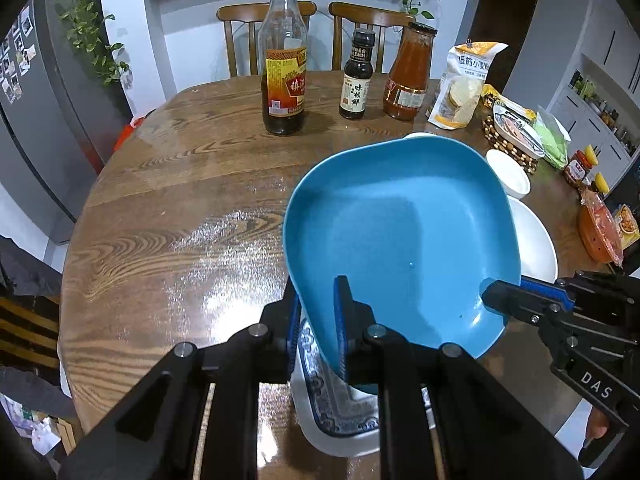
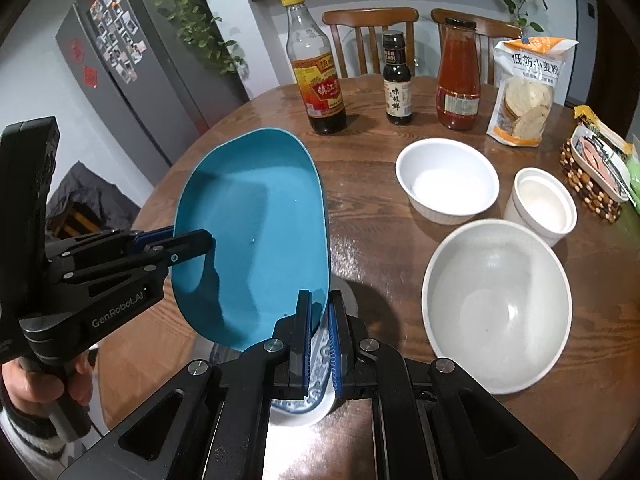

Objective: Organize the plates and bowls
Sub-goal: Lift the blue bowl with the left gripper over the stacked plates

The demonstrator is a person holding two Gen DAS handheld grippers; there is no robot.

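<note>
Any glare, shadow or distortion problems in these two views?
Left wrist view: ceiling-light glare streaks the round wooden table; fisheye bends the room edges. Right wrist view: the left tool casts a shadow inside the blue oval plate; both sharp.

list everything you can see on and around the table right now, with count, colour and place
blue plate: 1, blue, held tilted above the near table edge
patterned plate: 1, white with blue pattern, under the blue plate
bowls: 2, white, right side of table
ramekin: 1, white, beside the bowls
bottles: 3, dark, dark and red-orange, far side
flour bag: 1, white and orange, far right
table: 1, brown wood
chairs: 2, brown, behind table
fridge: 1, grey, left
left gripper: black, shut on the blue plate's rim
right gripper: black, shut on the opposite rim
</note>
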